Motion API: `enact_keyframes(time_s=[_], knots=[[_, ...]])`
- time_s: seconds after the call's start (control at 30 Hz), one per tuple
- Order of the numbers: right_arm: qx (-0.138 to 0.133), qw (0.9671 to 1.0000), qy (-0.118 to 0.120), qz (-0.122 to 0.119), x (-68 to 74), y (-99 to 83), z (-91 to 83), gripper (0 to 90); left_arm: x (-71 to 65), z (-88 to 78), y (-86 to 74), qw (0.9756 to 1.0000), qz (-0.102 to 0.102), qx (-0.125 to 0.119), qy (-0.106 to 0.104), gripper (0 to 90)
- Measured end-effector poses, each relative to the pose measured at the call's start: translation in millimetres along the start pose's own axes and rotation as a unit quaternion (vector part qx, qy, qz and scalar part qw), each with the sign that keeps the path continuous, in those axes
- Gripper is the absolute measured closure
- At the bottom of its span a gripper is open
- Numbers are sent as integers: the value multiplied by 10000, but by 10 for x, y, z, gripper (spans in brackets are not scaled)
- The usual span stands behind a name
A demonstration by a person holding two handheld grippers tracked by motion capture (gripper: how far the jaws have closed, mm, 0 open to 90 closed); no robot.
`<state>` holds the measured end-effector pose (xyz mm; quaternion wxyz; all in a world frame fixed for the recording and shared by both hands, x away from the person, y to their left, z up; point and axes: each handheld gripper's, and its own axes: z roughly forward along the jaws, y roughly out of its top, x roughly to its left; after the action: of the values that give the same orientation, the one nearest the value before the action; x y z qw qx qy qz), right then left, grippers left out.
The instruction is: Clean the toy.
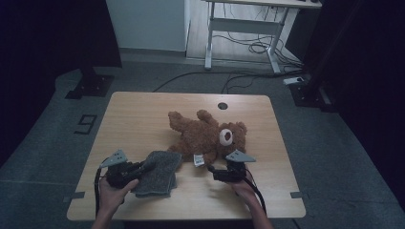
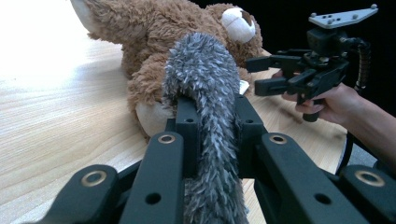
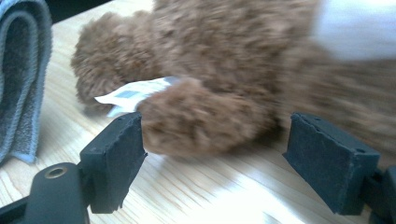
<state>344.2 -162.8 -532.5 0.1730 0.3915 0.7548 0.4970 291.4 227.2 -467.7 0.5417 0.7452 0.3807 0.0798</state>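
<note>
A brown teddy bear (image 1: 205, 136) lies on its back in the middle of the wooden table (image 1: 138, 114), with a white tag (image 1: 198, 161) at its near side. A grey fluffy cloth (image 1: 157, 174) lies folded at the front left. My left gripper (image 1: 145, 167) is shut on the cloth's edge; in the left gripper view the grey pile (image 2: 201, 70) bulges up between the jaws of the left gripper (image 2: 212, 112), with the bear (image 2: 154, 28) behind. My right gripper (image 1: 212, 169) stands open just short of the bear's paw (image 3: 201, 121) and tag (image 3: 133, 93), not touching them.
A round cable hole (image 1: 222, 106) sits near the table's far edge. Beyond the table stand a white desk frame (image 1: 243, 28), floor cables (image 1: 253, 47) and dark stand bases (image 1: 90, 86). The cloth's folded edge (image 3: 18, 79) shows left of the right gripper's jaws.
</note>
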Motion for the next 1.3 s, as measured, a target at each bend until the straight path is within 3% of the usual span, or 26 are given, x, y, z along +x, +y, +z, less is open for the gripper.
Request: enact_keyframes(time_s=[0.2,0.47,0.5,0.57,0.7,0.87,0.9,1.0,1.13,1.3], knots=[[129,9998,66,-154,155,93,265,150,20,0,-12,10000,-42,6,20,764],[357,9987,-173,-334,249,84,453,150,24,26,-36,10000,-62,44,3,763],[435,9982,-238,-337,246,67,469,170,25,25,-37,10000,-68,41,3,763],[511,9973,-371,-365,207,35,461,315,31,19,-35,10000,-79,24,6,764],[710,9966,-306,-290,138,20,448,452,31,26,-36,10000,-75,29,9,764],[701,9974,-186,-1,61,15,410,611,21,80,-21,10000,-85,19,-49,766],[685,9975,-146,62,44,11,397,634,0,154,20,9998,-130,-19,-180,767],[674,9977,-100,43,32,2,384,649,-87,342,137,9995,-43,-66,-303,768],[658,9978,-56,32,24,-19,357,655,-214,744,308,9993,119,-79,-343,768],[645,9979,-34,45,23,-40,329,656,-295,1284,495,9991,367,141,-143,768]])
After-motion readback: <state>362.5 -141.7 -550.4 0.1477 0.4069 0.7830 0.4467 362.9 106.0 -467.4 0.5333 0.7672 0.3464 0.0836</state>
